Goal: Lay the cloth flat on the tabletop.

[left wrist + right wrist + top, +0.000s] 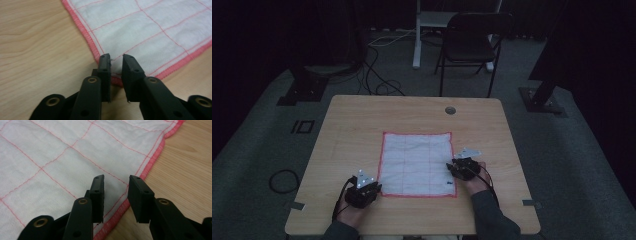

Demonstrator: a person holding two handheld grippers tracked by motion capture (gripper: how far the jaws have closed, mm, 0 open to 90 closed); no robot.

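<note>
A white cloth (pixel 417 162) with a red hem and thin red grid lines lies flat in the middle of the wooden table (pixel 357 120). My left gripper (pixel 374 186) is at the cloth's near left corner; in the left gripper view the cloth corner (pixel 150 42) lies under the left gripper (pixel 116 58), whose jaws stand apart over the hem. My right gripper (pixel 453 166) sits at the cloth's right edge, near its front corner. In the right gripper view the right gripper (pixel 116 181) is open over the cloth (pixel 62 162) and its red hem (pixel 150 162).
A round grommet (pixel 450 110) is set in the table near its far edge. Beyond the table stand a dark folding chair (pixel 469 42) and a white stand (pixel 417 35), with cables (pixel 377 75) on the floor. Black posts (pixel 304 85) flank the table.
</note>
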